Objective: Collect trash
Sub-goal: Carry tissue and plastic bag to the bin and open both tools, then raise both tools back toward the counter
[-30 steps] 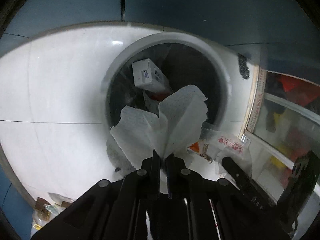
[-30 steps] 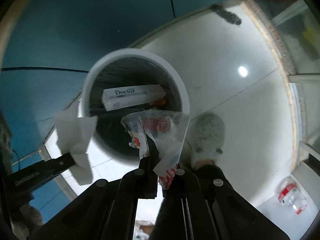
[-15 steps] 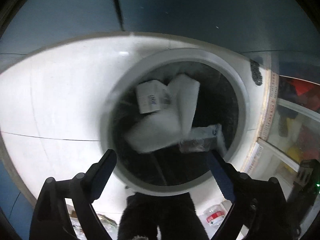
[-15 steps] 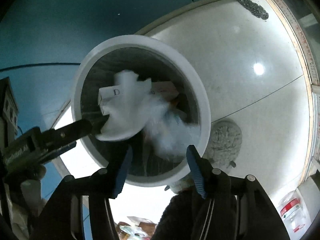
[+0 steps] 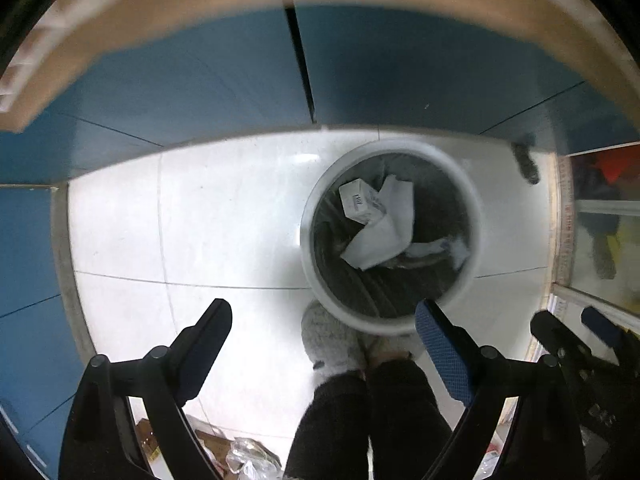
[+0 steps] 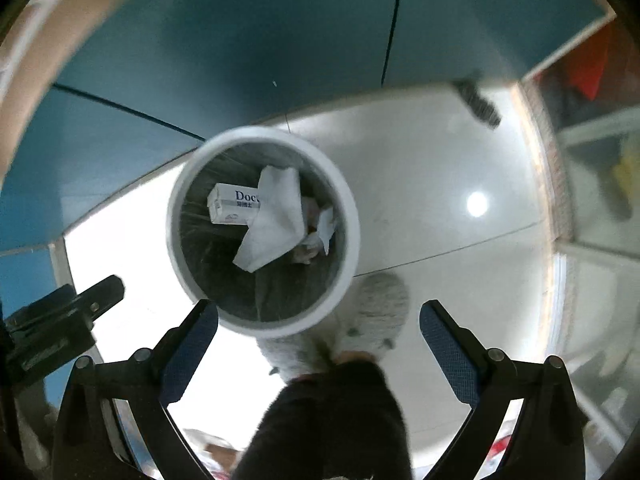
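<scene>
— What is in the bin?

— One white trash bin [image 6: 264, 320] on the floor [image 6: 420, 200] holds one box [image 6: 230, 208], one paper towel [image 6: 276, 220] and one crumpled wrapper [image 6: 322, 228].

— And your fingers?

— My left gripper [image 5: 322, 340] and right gripper [image 6: 318, 334] both gape wide, holding nothing, near the bin.

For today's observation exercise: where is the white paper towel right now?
In both wrist views the paper towel lies inside the white bin, overlapping the white box, with the crumpled plastic wrapper to its right.
</scene>
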